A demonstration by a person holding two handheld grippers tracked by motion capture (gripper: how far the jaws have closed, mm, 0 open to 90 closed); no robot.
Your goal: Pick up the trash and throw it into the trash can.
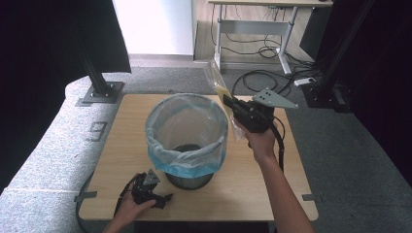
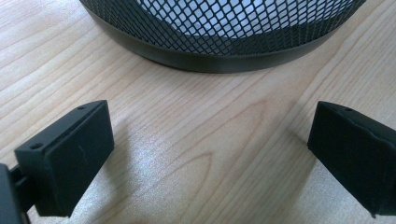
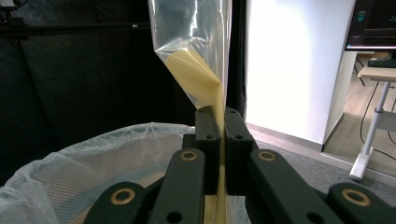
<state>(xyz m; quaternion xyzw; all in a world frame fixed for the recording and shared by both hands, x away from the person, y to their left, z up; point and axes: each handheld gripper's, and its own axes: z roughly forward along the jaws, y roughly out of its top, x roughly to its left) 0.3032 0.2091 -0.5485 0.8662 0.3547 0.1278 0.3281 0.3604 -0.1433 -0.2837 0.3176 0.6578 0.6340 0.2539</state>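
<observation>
We found the right gripper (image 1: 228, 103) raised above the table (image 1: 272, 189), off the right side of the bin's rim, its jaws clenched on a clear plastic packet (image 1: 217, 82) with a yellow sheet (image 1: 222, 92) inside. In the right gripper view the two black jaws met flat against the packet (image 3: 196, 51), which stood up out of them; the yellow sheet (image 3: 198, 77) ran down between the jaws and showed again below them. A hand (image 1: 262, 141) gripped the tool from behind, the forearm coming in from the near edge of the table, and the grey three-cornered plate (image 1: 273, 98) sat on top of the gripper.

We noted the bin (image 1: 189, 178) near the middle of the table, a black mesh basket lined with a pale bag (image 1: 187, 141) folded down over its rim. The right gripper view looked down past the jaws onto the liner's rim (image 3: 93, 154) at lower left.

The left gripper (image 1: 163, 200) lay low at the near left part of the table, just beside the bin's foot, held by the other hand (image 1: 128, 211). Its jaws stood wide apart and held nothing; in the left gripper view we saw bare wood (image 2: 196, 140) between them and the bin's mesh wall and black base ring (image 2: 219, 56) just ahead.

Beyond the far edge we recorded grey carpet (image 1: 160, 77), loose cables (image 1: 262, 77) and the legs of a desk (image 1: 252, 29).
</observation>
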